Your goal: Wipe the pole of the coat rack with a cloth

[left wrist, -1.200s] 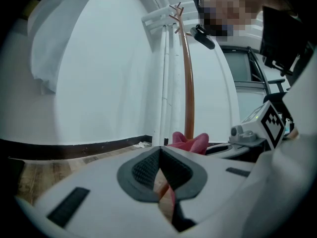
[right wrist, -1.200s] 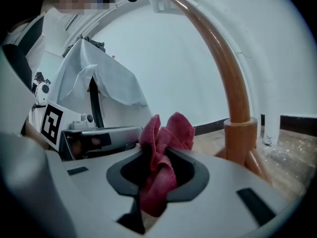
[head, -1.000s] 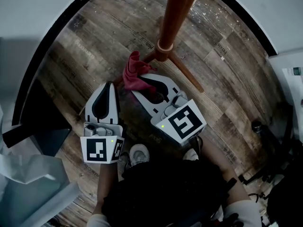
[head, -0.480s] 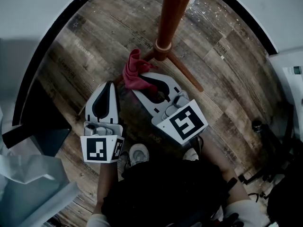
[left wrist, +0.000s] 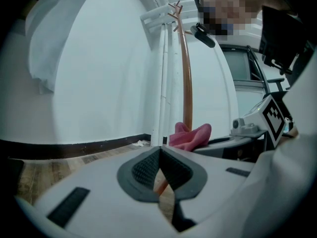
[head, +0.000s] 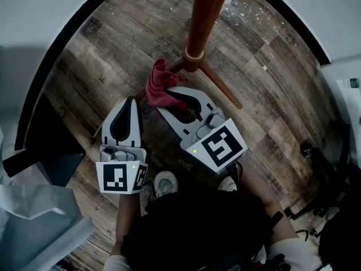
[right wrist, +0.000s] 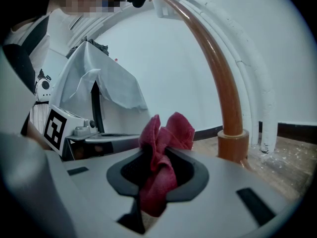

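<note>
The coat rack's brown wooden pole point(head: 204, 17) rises from a collar point(head: 194, 57) with splayed legs point(head: 223, 87) on the plank floor. My right gripper point(head: 164, 96) is shut on a red cloth point(head: 159, 86), which bunches out past its tips just left of the pole's base. The right gripper view shows the cloth point(right wrist: 161, 167) pinched between the pads, with the pole point(right wrist: 224, 86) to the right. My left gripper point(head: 131, 101) is shut with nothing in it, left of the cloth. From the left gripper view the pole point(left wrist: 187, 78) and cloth point(left wrist: 190, 136) stand ahead.
A curved black baseboard point(head: 62, 44) and white wall ring the floor to the left and behind. White pipes point(right wrist: 257, 90) run up beside the pole. White sheeting point(head: 34, 219) lies at lower left; dark equipment point(head: 321, 174) stands at right. The person's shoes point(head: 164, 183) are below the grippers.
The right gripper and cloth have shifted very slightly; otherwise nothing has visibly moved.
</note>
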